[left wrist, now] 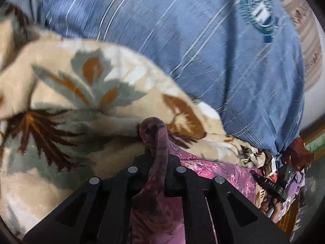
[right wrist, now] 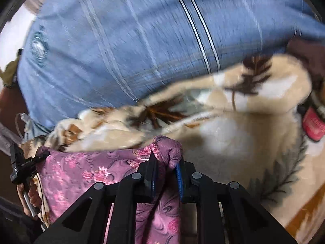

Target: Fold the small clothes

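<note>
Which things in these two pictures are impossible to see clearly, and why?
- Pink floral cloth: its full shape is cut off, hidden under the right claw in the right wrist view and under the left claw in the left wrist view.
- Blue striped shirt: its badge text is motion-blurred, left view.
- Red object: cut by the right view's edge.

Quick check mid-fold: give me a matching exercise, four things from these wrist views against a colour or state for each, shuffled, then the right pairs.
Things:
1. left gripper
2. blanket
3. pillow
4. cloth

Descriptions:
A. blue with pale stripes
B. purple-pink, floral, stretched between both grippers
C. beige with brown and grey leaves
D. shut on a bunched cloth edge

Pairs: 1-D, 2-C, 3-A, 4-B

The right gripper is also shut on the cloth.
</note>
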A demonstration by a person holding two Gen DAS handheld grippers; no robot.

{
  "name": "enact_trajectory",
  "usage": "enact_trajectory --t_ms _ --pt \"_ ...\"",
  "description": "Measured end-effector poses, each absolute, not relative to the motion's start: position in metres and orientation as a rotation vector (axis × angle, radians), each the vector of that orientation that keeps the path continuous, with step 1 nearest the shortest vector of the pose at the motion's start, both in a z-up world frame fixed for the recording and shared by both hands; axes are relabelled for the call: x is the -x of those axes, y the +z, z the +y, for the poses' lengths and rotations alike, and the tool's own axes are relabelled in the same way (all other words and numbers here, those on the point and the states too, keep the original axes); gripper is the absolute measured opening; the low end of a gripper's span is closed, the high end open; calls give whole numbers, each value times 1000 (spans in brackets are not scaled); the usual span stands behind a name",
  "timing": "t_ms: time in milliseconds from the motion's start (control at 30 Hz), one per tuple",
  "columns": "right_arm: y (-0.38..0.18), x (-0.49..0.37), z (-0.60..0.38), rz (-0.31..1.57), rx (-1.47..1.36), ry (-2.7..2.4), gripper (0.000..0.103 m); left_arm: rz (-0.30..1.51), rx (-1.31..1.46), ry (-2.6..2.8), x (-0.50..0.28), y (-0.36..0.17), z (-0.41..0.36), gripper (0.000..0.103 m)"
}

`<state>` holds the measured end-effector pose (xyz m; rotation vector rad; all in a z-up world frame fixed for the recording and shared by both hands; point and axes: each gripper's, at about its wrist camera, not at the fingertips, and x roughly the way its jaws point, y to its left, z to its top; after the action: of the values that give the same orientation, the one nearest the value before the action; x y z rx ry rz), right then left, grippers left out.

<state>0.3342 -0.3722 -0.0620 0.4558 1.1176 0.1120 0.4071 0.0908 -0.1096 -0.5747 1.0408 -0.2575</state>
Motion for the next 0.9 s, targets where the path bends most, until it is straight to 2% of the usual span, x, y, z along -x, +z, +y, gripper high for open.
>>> enact_trajectory --t_ms 67,200,233,267,333,367,467,567,633,700,733,900 --pt "-72 -336 -372 1136 -453 108 18 1065 536 -226 -408 -118 88 14" --pt "-62 -331 -366 1124 -371 62 37 1065 555 -195 -395 -105 89 28" --pt "-52 -326 -365 1117 -348 50 38 1042 533 -196 -388 -93 88 34" --pt "-41 -318 -364 1106 -333 42 41 1025 518 -191 -383 -83 89 45" --pt "-11 -287 -360 1050 -366 64 56 998 506 -164 -360 -60 91 55" --pt "-1 -271 -357 1030 -384 92 66 1004 524 -160 -354 -55 94 56" --pt "17 -205 -343 984 -419 150 66 1050 613 -176 -311 -49 100 57" --pt "-1 -153 -323 990 -486 206 66 1046 622 -189 -256 -59 95 58" --pt "-22 -128 -319 1015 -531 201 63 1034 633 -185 -227 -68 94 58" --pt "-40 -120 -320 1065 -608 206 50 1024 679 -198 -204 -80 98 58" --pt "-42 -116 -322 1065 -634 216 48 1033 706 -207 -200 -85 99 58" --pt "-48 -117 -323 1061 -668 247 45 1091 780 -264 -192 -107 92 58"
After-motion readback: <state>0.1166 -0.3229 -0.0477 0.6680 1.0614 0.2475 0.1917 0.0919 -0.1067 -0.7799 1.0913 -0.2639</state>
